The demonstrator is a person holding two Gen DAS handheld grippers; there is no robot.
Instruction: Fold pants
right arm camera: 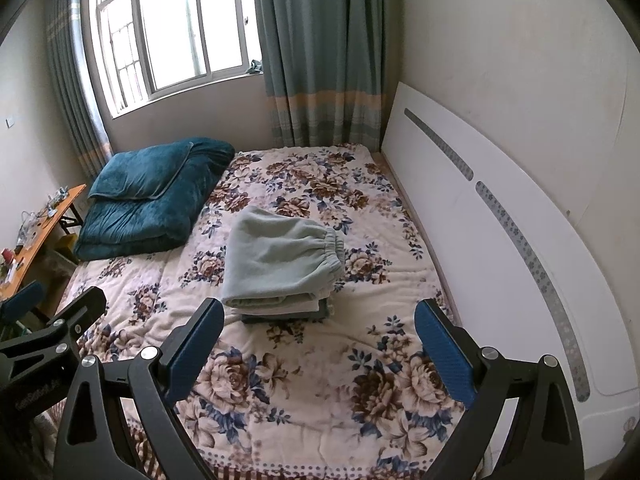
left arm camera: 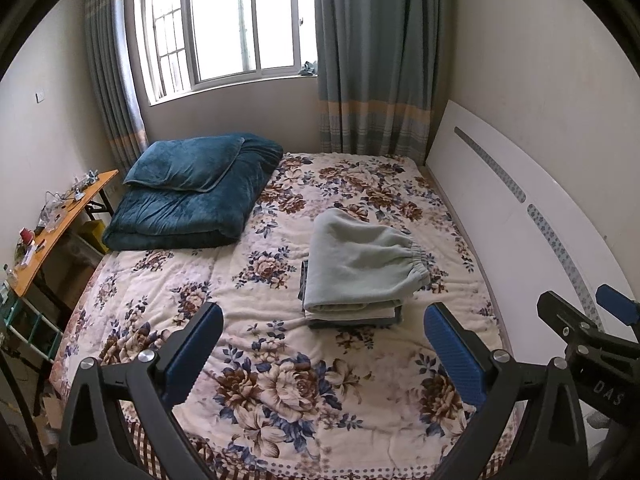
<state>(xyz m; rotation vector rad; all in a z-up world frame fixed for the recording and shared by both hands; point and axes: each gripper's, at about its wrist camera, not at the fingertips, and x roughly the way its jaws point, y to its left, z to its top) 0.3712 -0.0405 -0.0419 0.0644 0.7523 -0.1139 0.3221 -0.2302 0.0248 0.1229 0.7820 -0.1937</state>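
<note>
Pale green pants [left arm camera: 360, 264] lie folded on top of a small stack of folded clothes on the floral bedspread [left arm camera: 280, 380], elastic waistband to the right. They also show in the right wrist view [right arm camera: 280, 260]. My left gripper [left arm camera: 324, 320] is open and empty, held above the bed's near part, short of the stack. My right gripper [right arm camera: 320, 316] is open and empty, just short of the stack's near edge. The right gripper shows at the right edge of the left wrist view [left arm camera: 580, 312].
A folded teal blanket with a pillow [left arm camera: 192, 192] lies at the bed's far left. A white headboard [left arm camera: 520, 216] runs along the right. An orange side table [left arm camera: 60, 220] with small items stands left of the bed. Window and curtains [left arm camera: 372, 60] are behind.
</note>
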